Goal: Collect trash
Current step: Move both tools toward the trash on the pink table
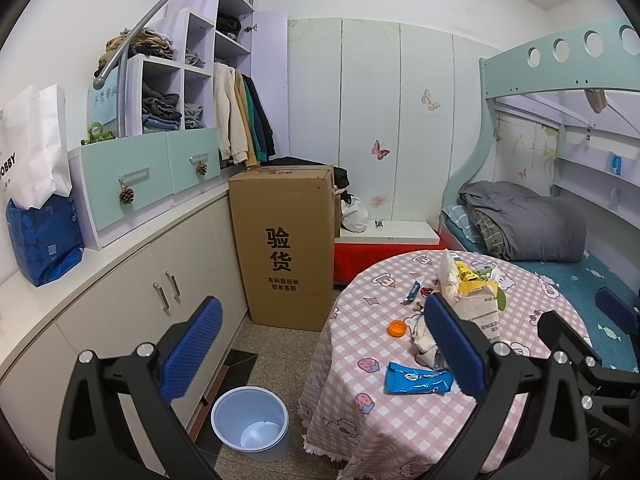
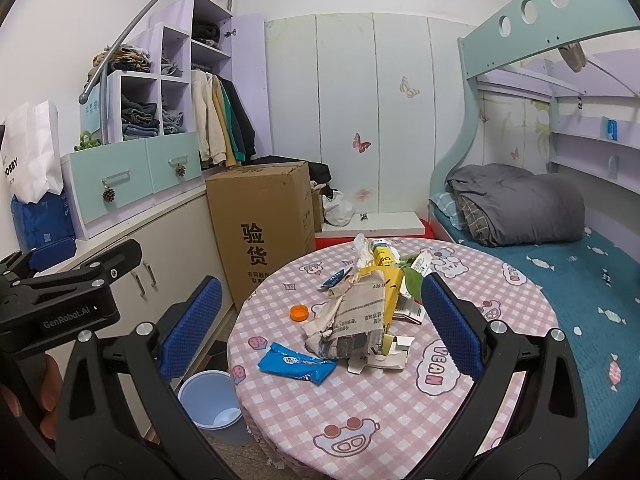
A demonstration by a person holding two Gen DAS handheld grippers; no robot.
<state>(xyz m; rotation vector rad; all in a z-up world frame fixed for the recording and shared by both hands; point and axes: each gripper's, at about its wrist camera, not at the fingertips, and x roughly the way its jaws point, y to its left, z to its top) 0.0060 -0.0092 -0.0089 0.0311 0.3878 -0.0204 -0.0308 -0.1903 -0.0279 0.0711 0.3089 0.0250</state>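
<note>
Trash lies on a round table with a pink checked cloth (image 1: 352, 420) (image 2: 360, 412): a blue wrapper (image 1: 418, 379) (image 2: 298, 363), an orange bottle cap (image 1: 397, 328) (image 2: 300, 313), a small blue sachet (image 1: 415, 290) (image 2: 334, 279), and a heap of crumpled newspaper and yellow packaging (image 1: 476, 300) (image 2: 360, 320). A pale blue bin (image 1: 250, 422) (image 2: 212, 404) stands on the floor left of the table. My left gripper (image 1: 320, 348) is open, held above the bin and the table's left edge. My right gripper (image 2: 320, 328) is open over the trash heap, holding nothing.
A tall cardboard box (image 1: 286, 248) (image 2: 264, 228) stands behind the bin against white cabinets (image 1: 160, 280). A bunk bed with a grey quilt (image 1: 528, 224) (image 2: 520, 208) borders the table on the right. The left gripper's body (image 2: 60, 292) shows in the right wrist view.
</note>
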